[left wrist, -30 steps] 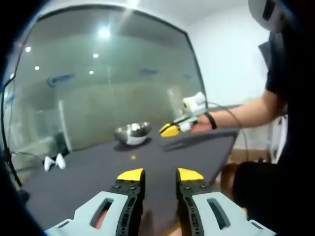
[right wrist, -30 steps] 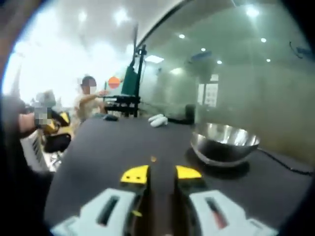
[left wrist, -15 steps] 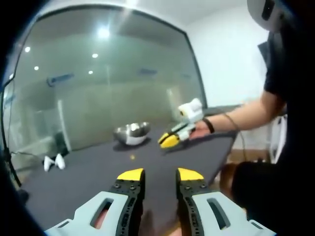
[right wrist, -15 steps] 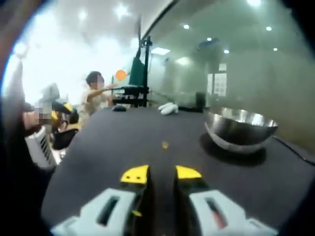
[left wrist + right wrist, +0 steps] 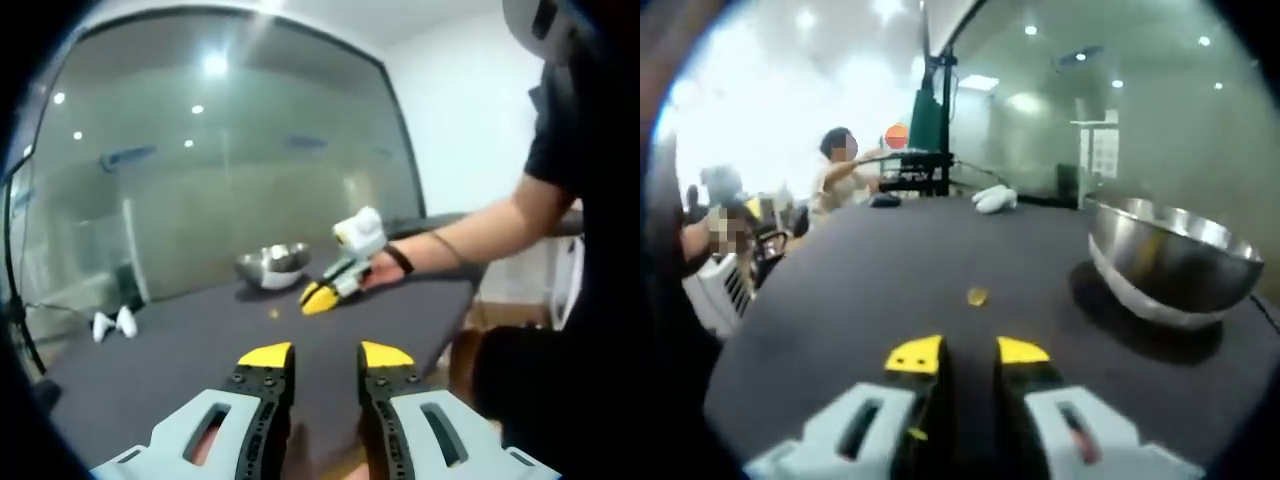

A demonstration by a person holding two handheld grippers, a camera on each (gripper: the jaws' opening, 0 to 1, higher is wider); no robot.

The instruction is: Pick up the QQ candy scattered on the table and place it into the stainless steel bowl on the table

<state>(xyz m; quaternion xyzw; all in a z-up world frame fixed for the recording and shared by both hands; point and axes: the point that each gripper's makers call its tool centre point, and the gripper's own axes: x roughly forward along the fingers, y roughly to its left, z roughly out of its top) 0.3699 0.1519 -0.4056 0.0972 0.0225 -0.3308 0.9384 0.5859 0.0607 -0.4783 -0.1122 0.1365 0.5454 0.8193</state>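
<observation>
Left gripper view, left to right. A pair of small white objects [image 5: 112, 323] lies on the dark grey counter [image 5: 200, 350], well to the left of the polished stainless steel bowl [image 5: 272, 265]. The bowl stands upright near the counter's far edge, in front of a glass wall [image 5: 220, 160]. A small yellow QQ candy [image 5: 268, 314] lies on the bare counter just in front of the bowl. Just right of the candy hovers the right claw [image 5: 317, 298], yellow-tipped and carried on a person's forearm [image 5: 470, 235]; its jaws look close together with nothing seen between them, though the view is too small to be sure. The left claw [image 5: 325, 356] rises in the foreground, jaws parted and empty, well short of the bowl.

Right gripper view, left to right. The candy [image 5: 977, 297] lies directly ahead of the right claw [image 5: 969, 352], to the left of the bowl [image 5: 1175, 270] and apart from it. This claw's jaws stand slightly parted, gripping nothing.

Handling, as judged: the candy is probably very light, soft and somewhat springy, perhaps slick. It lies low, so the jaws should straddle it at counter level and close gently across its widest sides; a hard squeeze may pop it out.
</observation>
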